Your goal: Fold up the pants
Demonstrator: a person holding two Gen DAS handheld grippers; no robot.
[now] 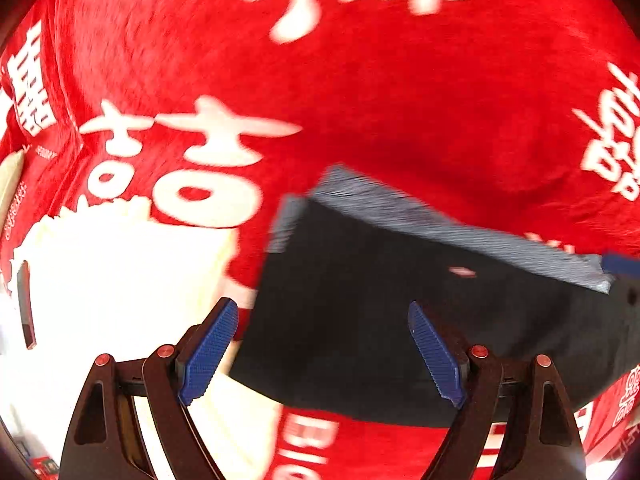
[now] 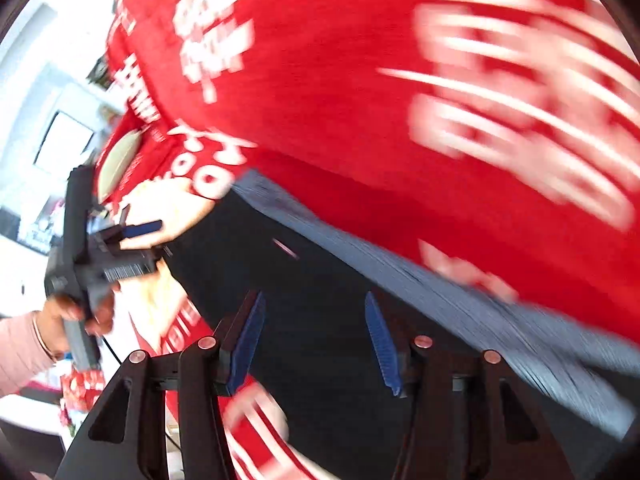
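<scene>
Dark folded pants [image 1: 360, 280] with a grey ribbed waistband [image 1: 440, 224] lie on a red blanket. My left gripper [image 1: 320, 306] hangs over their left part, open wide, with nothing between the blue pads. In the right wrist view the same pants [image 2: 320, 248] and waistband [image 2: 400, 272] run from the middle to the lower right. My right gripper [image 2: 314, 296] is above them, open, and its pads press on nothing. The left gripper [image 2: 136, 248] also shows at the left edge of that view, held by a hand [image 2: 68, 308] in a pink sleeve. Both views are motion-blurred.
The red blanket [image 1: 360, 80] with large white characters covers the whole surface around the pants. A bright white, washed-out thing with a fringed edge [image 1: 120, 272] lies to the left of the pants. Room furniture and a window [image 2: 60, 144] show beyond the blanket's left edge.
</scene>
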